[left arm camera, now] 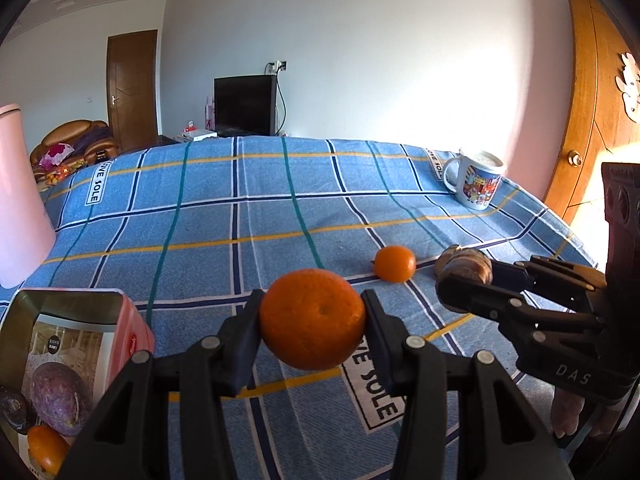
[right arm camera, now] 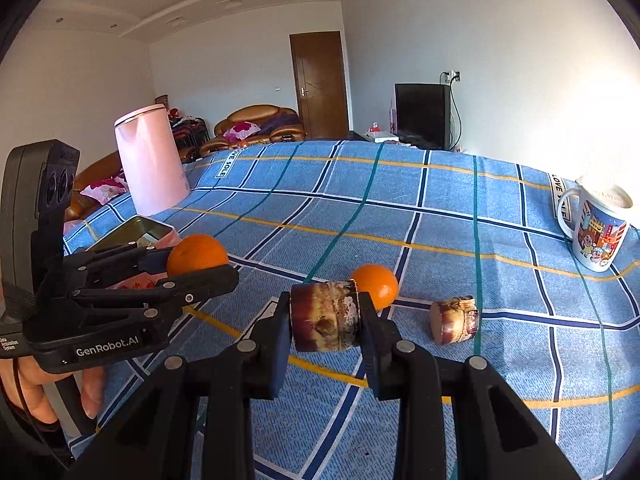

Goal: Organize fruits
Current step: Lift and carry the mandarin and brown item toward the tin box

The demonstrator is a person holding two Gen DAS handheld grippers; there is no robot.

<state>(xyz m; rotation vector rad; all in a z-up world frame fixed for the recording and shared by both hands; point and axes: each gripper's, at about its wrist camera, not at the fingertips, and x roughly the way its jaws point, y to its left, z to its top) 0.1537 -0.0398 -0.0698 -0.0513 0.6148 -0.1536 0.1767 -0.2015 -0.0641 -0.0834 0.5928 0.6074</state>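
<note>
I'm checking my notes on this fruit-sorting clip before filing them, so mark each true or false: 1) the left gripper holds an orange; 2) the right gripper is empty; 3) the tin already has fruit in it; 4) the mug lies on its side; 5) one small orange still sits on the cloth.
1) True: the left gripper is shut on the orange.
2) False: the right gripper grips a sugarcane piece.
3) True: the tin holds purple fruit and an orange one.
4) False: the mug stands upright.
5) True: the small orange rests on the cloth, beside a second cane piece.
</note>
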